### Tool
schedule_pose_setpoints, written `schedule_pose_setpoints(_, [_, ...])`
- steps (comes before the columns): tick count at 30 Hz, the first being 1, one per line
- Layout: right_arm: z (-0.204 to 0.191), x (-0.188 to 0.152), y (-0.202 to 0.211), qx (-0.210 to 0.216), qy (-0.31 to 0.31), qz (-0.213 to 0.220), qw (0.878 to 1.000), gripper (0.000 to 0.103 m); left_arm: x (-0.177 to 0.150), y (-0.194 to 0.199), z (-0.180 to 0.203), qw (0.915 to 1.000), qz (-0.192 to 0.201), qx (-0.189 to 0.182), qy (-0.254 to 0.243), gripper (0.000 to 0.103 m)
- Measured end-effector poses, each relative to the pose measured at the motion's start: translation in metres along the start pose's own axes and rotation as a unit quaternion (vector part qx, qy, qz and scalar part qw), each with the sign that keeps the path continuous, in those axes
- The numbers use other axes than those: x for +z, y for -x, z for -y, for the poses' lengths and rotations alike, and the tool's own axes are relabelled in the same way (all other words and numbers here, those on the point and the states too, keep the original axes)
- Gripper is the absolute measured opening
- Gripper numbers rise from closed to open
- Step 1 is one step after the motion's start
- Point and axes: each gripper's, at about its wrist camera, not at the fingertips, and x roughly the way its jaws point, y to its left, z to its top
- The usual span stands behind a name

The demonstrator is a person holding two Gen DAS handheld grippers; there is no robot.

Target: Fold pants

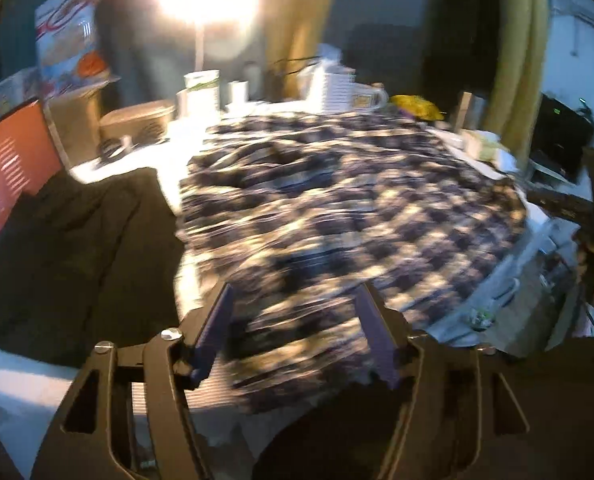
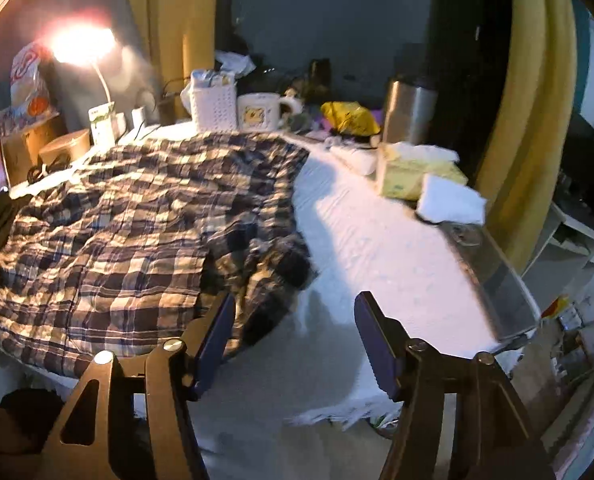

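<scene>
Plaid pants (image 2: 137, 216), navy and cream checks, lie rumpled, spread flat across white-covered table, hem end bunched.

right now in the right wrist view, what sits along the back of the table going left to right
lit white desk lamp → white slatted plastic basket → cream ceramic mug with a yellow print → crumpled yellow plastic bag → steel cylindrical flask
</scene>
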Motion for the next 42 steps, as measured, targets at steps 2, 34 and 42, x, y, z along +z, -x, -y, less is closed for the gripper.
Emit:
schedule_pose_setpoints(2, [0.005,-0.002,0.004,-0.002,-0.002,0.002,1.0,0.064,0.0,0.003,0.013,0.9997,0.004,-0.015,-0.019,0.064])
schedule_pose_setpoints(34, [0.018,-0.017,-0.011,-0.029,-0.001,-0.024,0.999,0.064,-0.019,-0.041,0.019,0.9942,-0.053,0.025,-0.09,0.003])
schedule_pose_setpoints(42, [0.011,-0.023,-0.021,-0.059,0.064,-0.03,0.996,0.079,-0.016,-0.045,0.009,0.9964,-0.051,0.023,-0.063,0.002])
